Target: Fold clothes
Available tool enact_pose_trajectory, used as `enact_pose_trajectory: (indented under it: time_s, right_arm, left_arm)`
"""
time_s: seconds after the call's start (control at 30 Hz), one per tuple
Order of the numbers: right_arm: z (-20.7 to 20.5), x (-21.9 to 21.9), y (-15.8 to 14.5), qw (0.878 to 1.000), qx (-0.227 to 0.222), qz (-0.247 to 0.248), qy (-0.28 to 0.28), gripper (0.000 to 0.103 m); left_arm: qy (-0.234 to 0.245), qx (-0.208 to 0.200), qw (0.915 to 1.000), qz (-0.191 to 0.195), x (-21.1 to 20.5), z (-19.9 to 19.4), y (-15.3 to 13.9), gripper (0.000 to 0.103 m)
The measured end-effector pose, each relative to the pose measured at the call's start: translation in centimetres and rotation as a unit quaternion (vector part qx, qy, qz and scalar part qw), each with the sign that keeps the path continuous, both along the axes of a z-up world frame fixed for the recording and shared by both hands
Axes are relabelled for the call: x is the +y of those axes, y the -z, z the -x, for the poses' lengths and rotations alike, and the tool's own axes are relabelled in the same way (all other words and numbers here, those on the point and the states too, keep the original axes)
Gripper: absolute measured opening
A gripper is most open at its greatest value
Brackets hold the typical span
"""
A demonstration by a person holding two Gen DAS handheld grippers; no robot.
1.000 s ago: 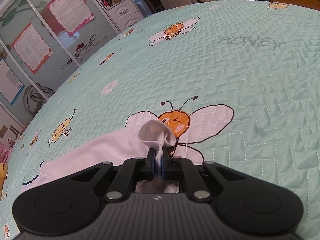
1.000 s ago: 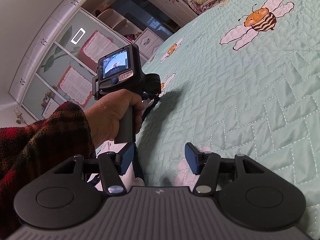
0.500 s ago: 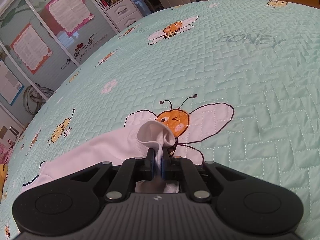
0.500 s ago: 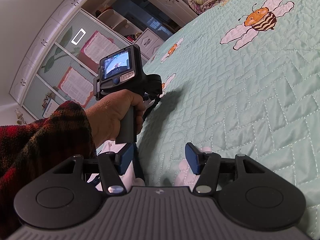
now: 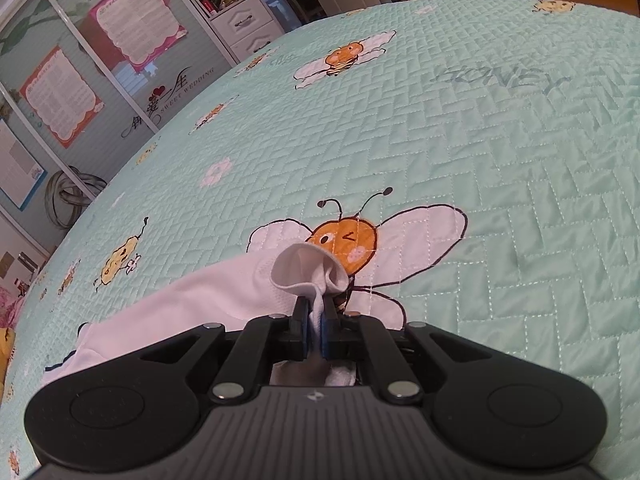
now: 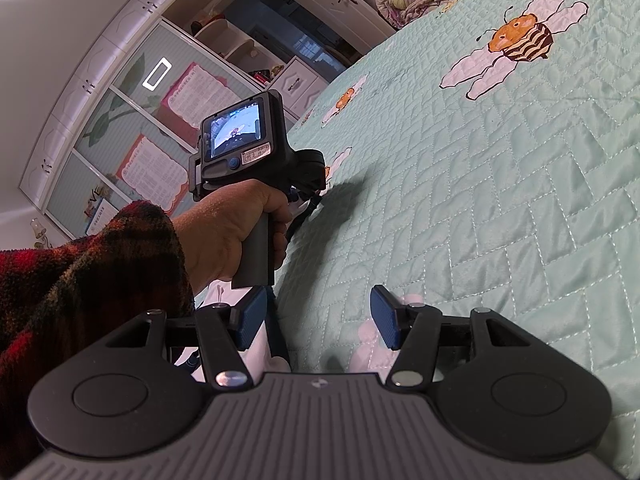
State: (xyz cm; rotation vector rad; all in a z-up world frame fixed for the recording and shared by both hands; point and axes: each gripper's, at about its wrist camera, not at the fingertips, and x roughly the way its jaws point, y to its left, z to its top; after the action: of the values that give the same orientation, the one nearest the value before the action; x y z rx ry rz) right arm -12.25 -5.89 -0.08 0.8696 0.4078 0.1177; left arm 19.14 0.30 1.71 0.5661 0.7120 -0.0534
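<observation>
The left gripper (image 5: 315, 322) pinches a bunched edge of the soft, light white cloth garment (image 5: 208, 300), which trails toward 8 o'clock on the green quilted bee bedspread (image 5: 480, 160), while the right gripper (image 6: 316, 322) is wide open, holding nothing.

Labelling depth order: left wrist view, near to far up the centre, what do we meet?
left tongs → white garment bunched in them → winking bee print → smaller bee print → white drawer unit
</observation>
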Motion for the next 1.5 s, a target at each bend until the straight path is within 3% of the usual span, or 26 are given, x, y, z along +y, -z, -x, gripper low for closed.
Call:
enact_pose_trajectory:
  time_s: [0.17,0.47,0.87,1.03,1.2,1.4,1.5]
  right_arm:
    - [0.0,0.0,0.0,1.000,0.000,0.000,0.000,0.058]
    - [-0.2,-0.3,0.2,1.000,-0.001,0.002,0.000,0.058]
    - [-0.4,-0.5,-0.4,1.000,0.007,0.006,0.004,0.058]
    - [-1.3,0.0,-1.6,0.998,0.028,0.040,-0.043,0.059]
    - [-2.8,2.6,-2.7,0.980,0.063,0.154,-0.106,0.059]
    - [-4.1,5.6,-3.5,0.952,0.076,0.237,-0.178,0.054]
    - [-4.4,7.0,-4.0,0.946,0.074,0.243,-0.201,0.027]
  left_arm:
    - [0.004,0.001,1.0000,-0.003,0.0,0.0,0.1,0.002]
    - [-0.003,0.030,0.9962,0.081,2.3,-1.3,-2.1,0.002]
    - [-0.017,-0.004,0.9859,0.167,8.2,-1.4,-8.3,0.002]
    - [-0.029,-0.013,0.9825,0.184,11.5,-0.9,-10.1,0.002]
    - [-0.022,-0.008,0.9779,0.208,14.2,-0.2,-11.3,0.002]
    - [-0.008,0.005,0.9737,0.228,17.2,0.0,-12.2,0.002]
    - [0.014,0.018,0.9727,0.231,18.6,-0.2,-12.6,0.002]
